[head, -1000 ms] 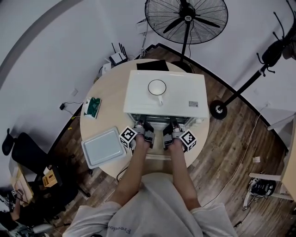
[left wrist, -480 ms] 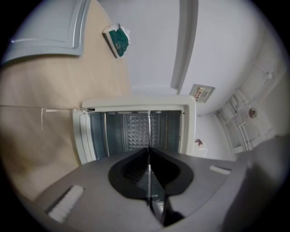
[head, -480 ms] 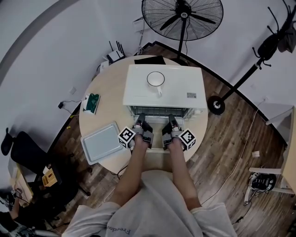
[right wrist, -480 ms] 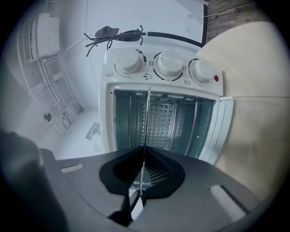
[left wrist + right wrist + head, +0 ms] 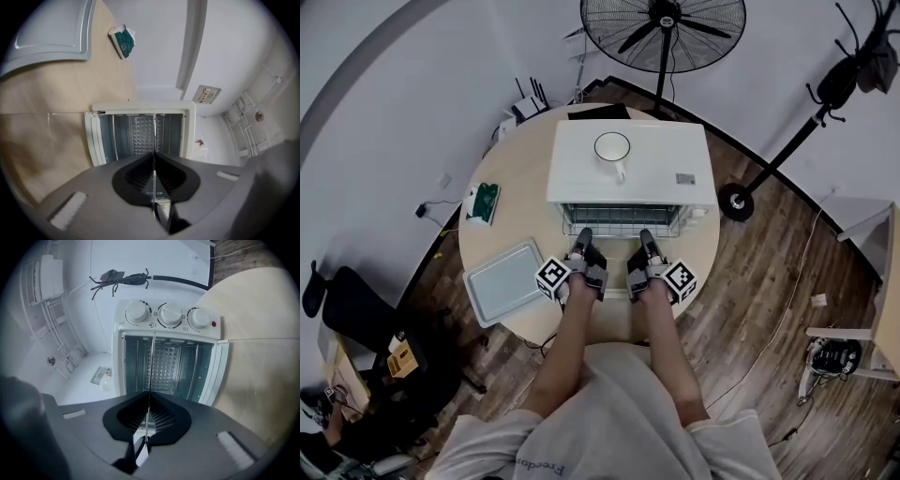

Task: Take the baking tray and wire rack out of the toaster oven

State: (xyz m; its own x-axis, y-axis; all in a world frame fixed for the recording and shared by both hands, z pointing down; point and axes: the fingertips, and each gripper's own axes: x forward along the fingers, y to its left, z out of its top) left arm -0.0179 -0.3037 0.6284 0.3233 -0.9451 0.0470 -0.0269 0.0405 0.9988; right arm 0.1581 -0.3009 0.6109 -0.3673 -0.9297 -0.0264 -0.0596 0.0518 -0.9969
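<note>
Wire rack [image 5: 622, 226] sticks partly out of the open toaster oven [image 5: 628, 173], and both tools pinch its front edge. The left gripper [image 5: 582, 242] and the right gripper [image 5: 645, 240] each have the jaws pressed on the thin wire (in their own views it shows edge-on). Two grips set apart probably keep it from tilting. The baking tray [image 5: 503, 281] lies already on the table [image 5: 502, 225], at the left, so I judge only the rack remains.
</note>
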